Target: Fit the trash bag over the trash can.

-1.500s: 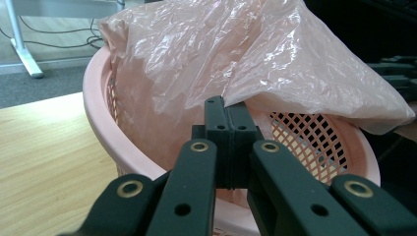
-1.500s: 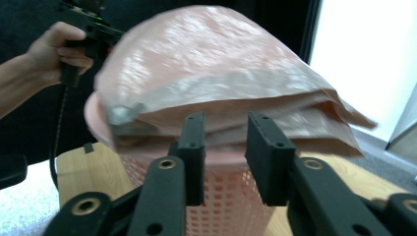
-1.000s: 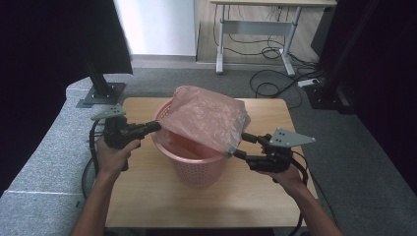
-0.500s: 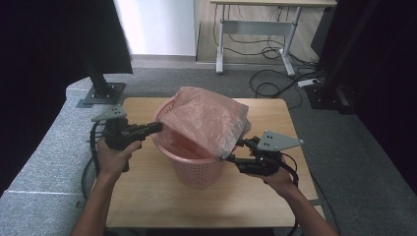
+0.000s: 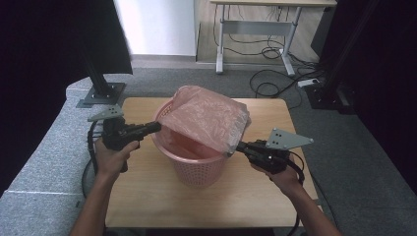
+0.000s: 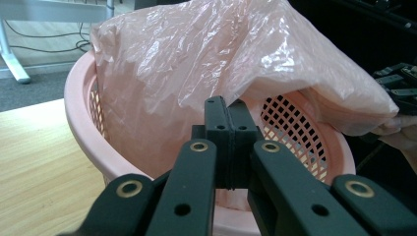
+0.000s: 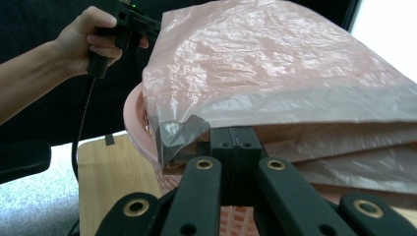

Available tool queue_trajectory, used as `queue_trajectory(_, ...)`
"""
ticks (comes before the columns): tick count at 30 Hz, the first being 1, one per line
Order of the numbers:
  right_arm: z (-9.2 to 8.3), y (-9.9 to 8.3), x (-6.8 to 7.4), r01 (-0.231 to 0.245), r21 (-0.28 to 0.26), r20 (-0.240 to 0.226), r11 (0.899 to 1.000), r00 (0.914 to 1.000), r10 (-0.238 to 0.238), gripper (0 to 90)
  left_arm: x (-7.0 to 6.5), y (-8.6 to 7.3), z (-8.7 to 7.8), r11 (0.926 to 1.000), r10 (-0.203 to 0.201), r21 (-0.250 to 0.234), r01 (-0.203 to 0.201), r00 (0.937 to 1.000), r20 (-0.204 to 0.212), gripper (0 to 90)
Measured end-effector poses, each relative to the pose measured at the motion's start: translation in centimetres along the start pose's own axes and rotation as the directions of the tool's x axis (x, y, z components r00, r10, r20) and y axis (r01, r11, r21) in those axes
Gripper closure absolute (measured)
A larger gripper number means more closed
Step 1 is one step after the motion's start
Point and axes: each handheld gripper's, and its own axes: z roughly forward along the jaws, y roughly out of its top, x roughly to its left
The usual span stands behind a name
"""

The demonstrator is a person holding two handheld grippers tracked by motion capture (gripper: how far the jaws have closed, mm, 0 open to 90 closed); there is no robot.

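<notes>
Both jaws pressed together, the left gripper (image 5: 156, 127) pinching the pink bag (image 5: 206, 118) at nine o'clock and the right gripper (image 5: 235, 146) at four, the film is draping over the basket (image 5: 194, 169) and risking tearing under uneven pulling.

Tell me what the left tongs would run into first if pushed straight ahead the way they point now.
Probably the thin pink plastic bag: the left tongs sit shut at its edge, aimed across the pink lattice plastic basket. Past the film lies the basket's open inside.
</notes>
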Motion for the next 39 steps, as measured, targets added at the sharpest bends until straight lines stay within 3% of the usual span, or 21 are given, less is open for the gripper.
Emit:
queue_trajectory(14,-1.9,-0.8,-1.8,-0.026,0.005,0.052,1.0,0.9983,0.026,89.6,0.3,0.1,-0.5,0.9999,-0.007,-0.009,0.007,0.9999,0.014,89.5)
queue_trajectory(16,-1.8,-1.1,-1.9,-0.047,0.01,0.055,0.999,0.9974,0.046,76.0,0.3,0.1,-0.5,1.0,-0.008,-0.006,0.008,0.9998,0.018,89.5)
queue_trajectory(19,-1.3,-1.5,-2.3,-0.08,0.01,0.095,0.997,0.9924,0.079,62.7,0.4,0.0,-0.4,0.9999,-0.014,-0.006,0.014,0.9996,0.025,89.4)
queue_trajectory(21,-1.1,-1.5,-2.4,-0.089,0.01,0.097,0.996,0.9913,0.088,60.7,0.4,0.0,-0.3,0.9999,-0.016,-0.004,0.016,0.9994,0.031,89.5)
queue_trajectory(25,-0.1,-1.5,-2.8,-0.117,0.025,0.107,0.993,0.9878,0.114,47.5,0.3,-0.1,-0.1,0.9999,-0.015,0.002,0.015,0.9991,0.04,89.4)
queue_trajectory(28,0.4,-1.5,-2.9,-0.127,0.036,0.153,0.991,0.9809,0.12,39.4,0.4,-0.2,-0.1,0.9999,-0.016,0.005,0.016,0.9988,0.047,89.5)
queue_trajectory(29,0.5,-1.6,-3.2,-0.148,0.027,0.185,0.989,0.9727,0.141,35.3,0.4,-0.3,-0.2,0.9998,-0.019,0.003,0.019,0.9984,0.053,89.4)
queue_trajectory(35,1.1,-1.4,-4.8,-0.181,0.032,0.213,0.983,0.9622,0.17,27.0,0.1,-0.1,-0.2,1.0,0.001,0.004,-0.001,0.9974,0.073,89.4)
queue_trajectory(39,1.7,-1.5,-5.6,-0.205,0.037,0.204,0.978,0.9596,0.193,27.7,0.0,0.0,-0.1,1.0,0.001,0.009,-0.002,0.997,0.078,89.4)
